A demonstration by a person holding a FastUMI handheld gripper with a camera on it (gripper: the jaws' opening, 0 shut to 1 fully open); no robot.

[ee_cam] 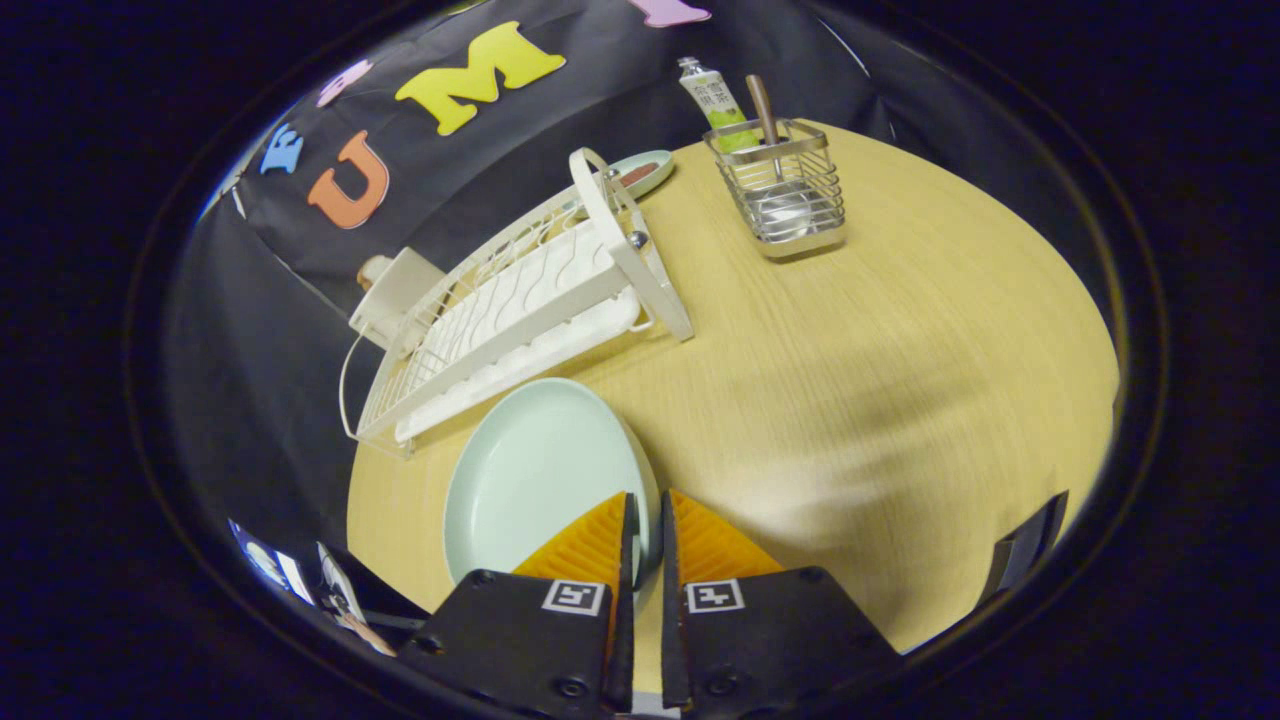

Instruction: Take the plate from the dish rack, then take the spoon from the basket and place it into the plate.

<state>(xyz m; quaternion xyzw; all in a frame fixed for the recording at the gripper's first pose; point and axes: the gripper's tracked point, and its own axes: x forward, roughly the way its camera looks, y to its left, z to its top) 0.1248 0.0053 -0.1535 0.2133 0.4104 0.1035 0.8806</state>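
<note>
A pale green plate (535, 475) lies just in front of the white dish rack (520, 300), on or low over the wooden table (880, 340); I cannot tell which. My gripper (648, 515) is shut on the plate's near right rim, which runs between the two fingers. Beyond the fingers, at the far side of the table, stands a wire basket (790, 190). In it a spoon (768, 120) stands with its brown handle sticking up and its metal bowl at the bottom.
A green-labelled bottle (715, 100) stands behind the basket. A small oval dish (640, 172) sits at the rack's far end. A white box (395, 290) hangs off the rack's outer side. The table's edge curves round to the right.
</note>
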